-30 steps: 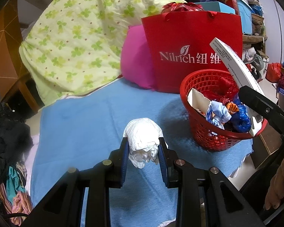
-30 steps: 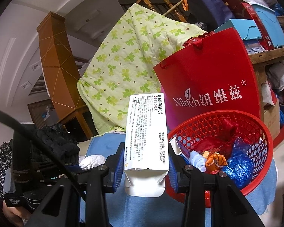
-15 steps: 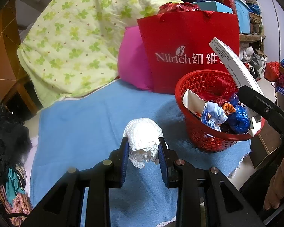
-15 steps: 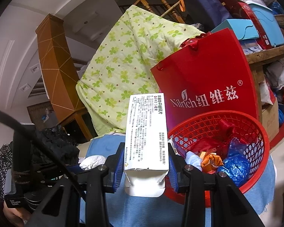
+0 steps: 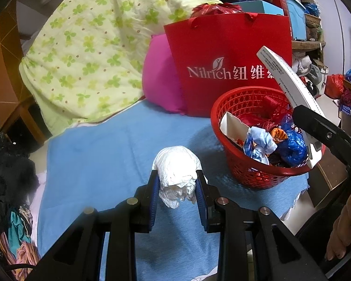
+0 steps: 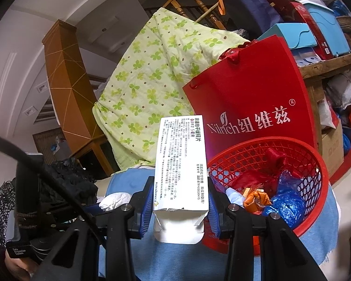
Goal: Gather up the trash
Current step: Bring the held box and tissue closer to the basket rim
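Right wrist: carton (image 6: 181,164) hides basket (image 6: 316,201) rim.

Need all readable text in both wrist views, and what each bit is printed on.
"Nilrich 纽维兹" with an ® mark: white print on the tall red paper gift bag.
"AstraZeneca": along the edge of the white cardboard medicine box held in the right gripper.
"5毫克" and "H20030415": on the same box; its title characters and dense small print are too small to read reliably.
Label on the black device at lower left: too blurred.
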